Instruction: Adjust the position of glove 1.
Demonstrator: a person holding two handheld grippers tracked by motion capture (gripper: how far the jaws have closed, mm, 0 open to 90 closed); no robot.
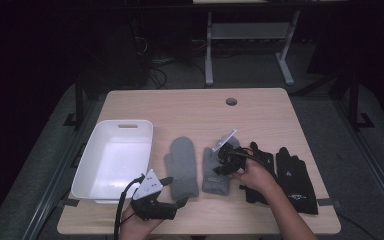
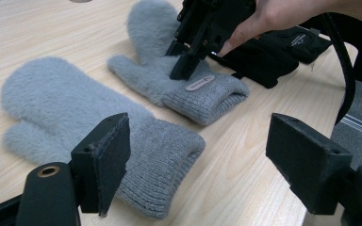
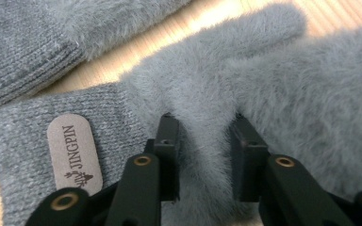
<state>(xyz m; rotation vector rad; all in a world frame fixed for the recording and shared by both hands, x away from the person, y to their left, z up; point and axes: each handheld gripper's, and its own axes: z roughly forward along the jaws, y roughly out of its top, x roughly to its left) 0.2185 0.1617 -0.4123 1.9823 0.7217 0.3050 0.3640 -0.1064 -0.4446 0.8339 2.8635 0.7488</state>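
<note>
Pinching a fold of fluffy grey wool, the right tongs (image 3: 202,155) press down on the right-hand grey mitten (image 1: 219,170) near the middle of the wooden tabletop (image 1: 260,117). In the right gripper view both black jaws squeeze a ridge of the mitten's fur between them, just beside its ribbed cuff, which carries a small tan label (image 3: 74,153). A hand (image 1: 254,176) holds these tongs from the near right.

A second grey mitten (image 1: 184,165) lies flat just to the left, its cuff toward the person, close beside the first one but apart from it. A pair of black gloves (image 1: 292,177) lies to the right of the gripped mitten. A white plastic bin (image 1: 87,165) sits at the left side of the tabletop.

The left tongs (image 1: 176,192) hover near the front edge, between the bin and the left mitten. Their jaws stand wide apart with nothing between them, pointing toward the mittens.
</note>
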